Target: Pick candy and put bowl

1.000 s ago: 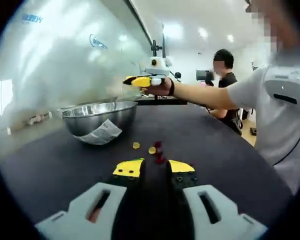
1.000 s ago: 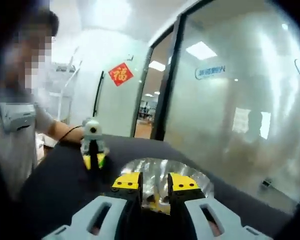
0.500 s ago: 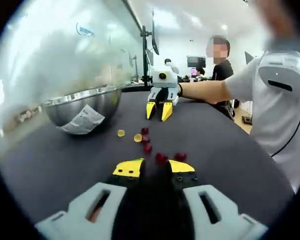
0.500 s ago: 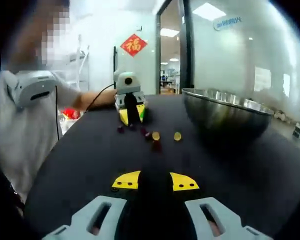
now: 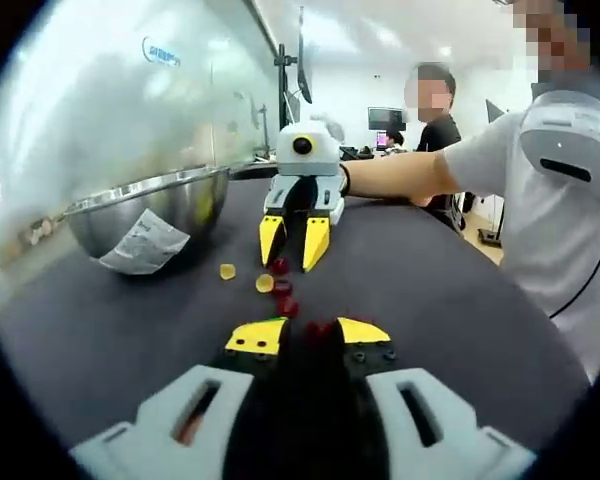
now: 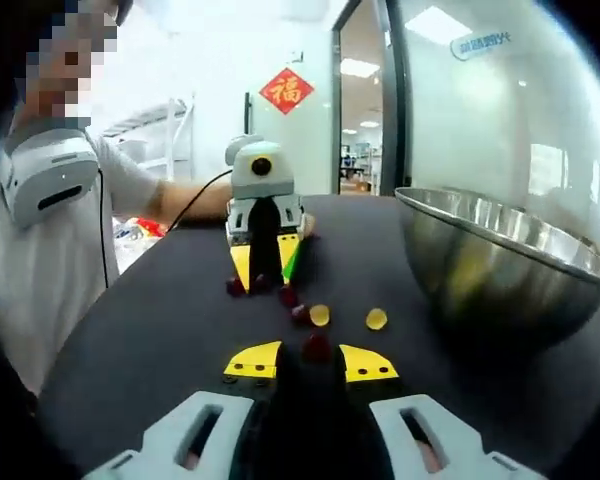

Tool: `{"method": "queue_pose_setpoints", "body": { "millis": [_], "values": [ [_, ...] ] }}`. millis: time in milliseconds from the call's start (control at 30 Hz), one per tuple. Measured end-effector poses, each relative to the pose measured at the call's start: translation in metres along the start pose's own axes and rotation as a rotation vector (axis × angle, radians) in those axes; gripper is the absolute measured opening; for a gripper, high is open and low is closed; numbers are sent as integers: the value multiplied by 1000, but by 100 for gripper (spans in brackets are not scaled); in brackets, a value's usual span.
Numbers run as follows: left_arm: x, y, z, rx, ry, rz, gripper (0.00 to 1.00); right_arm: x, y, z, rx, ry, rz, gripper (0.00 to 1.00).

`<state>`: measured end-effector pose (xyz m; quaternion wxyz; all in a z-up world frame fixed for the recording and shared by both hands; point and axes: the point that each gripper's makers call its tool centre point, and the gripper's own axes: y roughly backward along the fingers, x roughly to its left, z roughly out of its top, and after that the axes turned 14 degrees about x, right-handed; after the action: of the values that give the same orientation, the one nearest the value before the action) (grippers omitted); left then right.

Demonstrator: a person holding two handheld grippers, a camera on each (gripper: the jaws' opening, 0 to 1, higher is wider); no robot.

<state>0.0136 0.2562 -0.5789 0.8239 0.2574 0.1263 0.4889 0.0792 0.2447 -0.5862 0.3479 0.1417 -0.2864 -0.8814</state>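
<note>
- On the dark bench (image 5: 460,300) a steel bowl (image 5: 145,210) stands with a paper label (image 5: 140,245) stuck to its outer wall
- Candies lie loose on the bench between the two claws, just beside the bowl: two yellow candies (image 5: 227,271) near its foot and several red candies (image 5: 281,287) in a short row
- In the left gripper view, the left claw (image 5: 308,333) sits low over the bench with its yellow tips nearly closed around a red candy (image 5: 315,328); whether it truly grips it I cannot tell
- In that same view the right claw (image 5: 292,245) faces it across the candies, its jaws parted and one red candy lying at the gap between the tips
- In the right gripper view, the right claw (image 6: 310,362) shows its tips spread, with a dark red candy (image 6: 316,346) between them on the bench, not pinched
- The bowl (image 6: 500,265) rises at the right of that view, with yellow candy reflections on its wall
- A person in a white shirt (image 5: 550,200) holds both claws
</note>
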Motion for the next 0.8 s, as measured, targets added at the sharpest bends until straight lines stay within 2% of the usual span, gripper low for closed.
{"method": "queue_pose_setpoints", "body": {
  "millis": [100, 267, 333, 667, 800],
  "values": [
    [0, 1, 0, -1, -2, 1, 13, 1, -3, 3, -7, 11, 2, 14],
    [0, 2, -2, -2, -7, 0, 9, 2, -5, 5, -11, 40, -9, 5],
    [-1, 3, -2, -1, -11, -6, 6, 2, -6, 6, -13, 43, -10, 5],
    [-2, 3, -2, -2, -20, -6, 5, 3, -5, 6, -21, 44, -7, 4],
    [8, 9, 3, -31, -1, 36, 3, 8, 3, 5, -21, 65, -16, 4]
  ]
}}
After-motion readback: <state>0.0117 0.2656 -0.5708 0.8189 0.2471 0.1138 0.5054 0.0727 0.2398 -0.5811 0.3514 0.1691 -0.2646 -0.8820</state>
